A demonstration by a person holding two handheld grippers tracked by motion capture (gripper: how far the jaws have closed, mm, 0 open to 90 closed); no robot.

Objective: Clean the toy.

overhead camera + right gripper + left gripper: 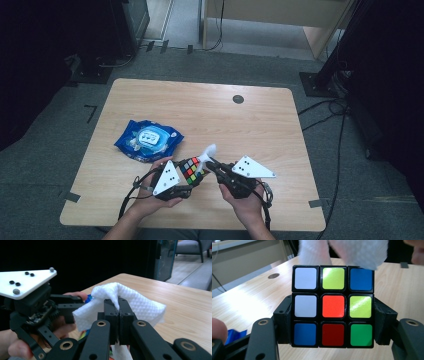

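Right tool [118, 312] shut on wipe [140, 303]

A light wooden table [210, 112] with rounded corners stands on grey carpet [60, 145], its top pale and grained. Near the far edge a small dark round grommet [238, 99] sits set into the wood (it also shows as a dark disc [273, 275] in the left gripper view). On the left half of the top lies a blue pack of wet wipes [148, 139], flat, with a lighter flap on its upper face. Small strips of tape [72, 196] mark the carpet just beside the near corners, left and right [315, 203].
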